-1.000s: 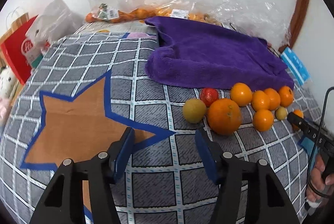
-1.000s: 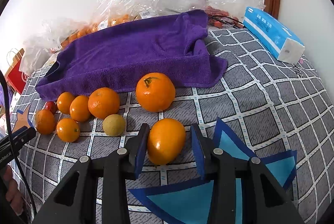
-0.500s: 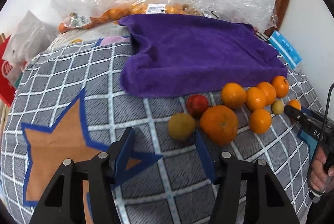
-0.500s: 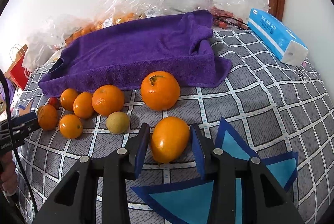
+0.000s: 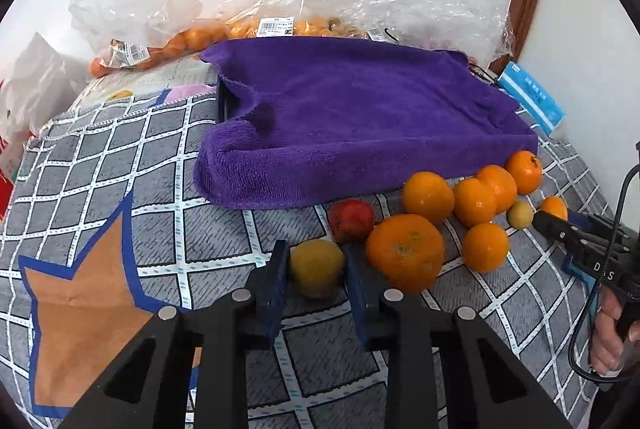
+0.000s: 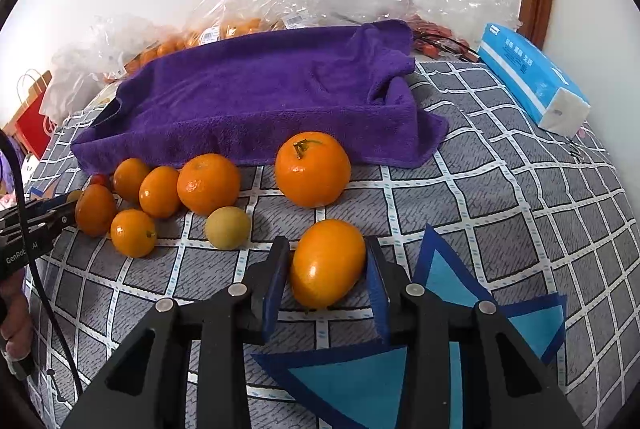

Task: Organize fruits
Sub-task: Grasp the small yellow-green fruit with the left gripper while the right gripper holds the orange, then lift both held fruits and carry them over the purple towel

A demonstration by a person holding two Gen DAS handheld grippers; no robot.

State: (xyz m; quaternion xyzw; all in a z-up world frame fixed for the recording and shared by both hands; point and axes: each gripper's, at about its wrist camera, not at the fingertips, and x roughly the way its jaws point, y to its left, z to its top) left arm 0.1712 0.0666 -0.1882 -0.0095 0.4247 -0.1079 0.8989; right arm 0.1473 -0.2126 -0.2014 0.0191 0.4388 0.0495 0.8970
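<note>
Left gripper (image 5: 316,269) just closed on yellow-green fruit (image 5: 317,266); large orange (image 5: 405,252) touches its right finger, red fruit (image 5: 351,220) just ahead. Right gripper (image 6: 326,265) narrow, clamping oval orange (image 6: 327,263); purple towel (image 6: 264,97) beyond.

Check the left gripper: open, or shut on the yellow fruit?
Shut on it: the left gripper has just been closing, and both fingers press the yellow fruit.
</note>
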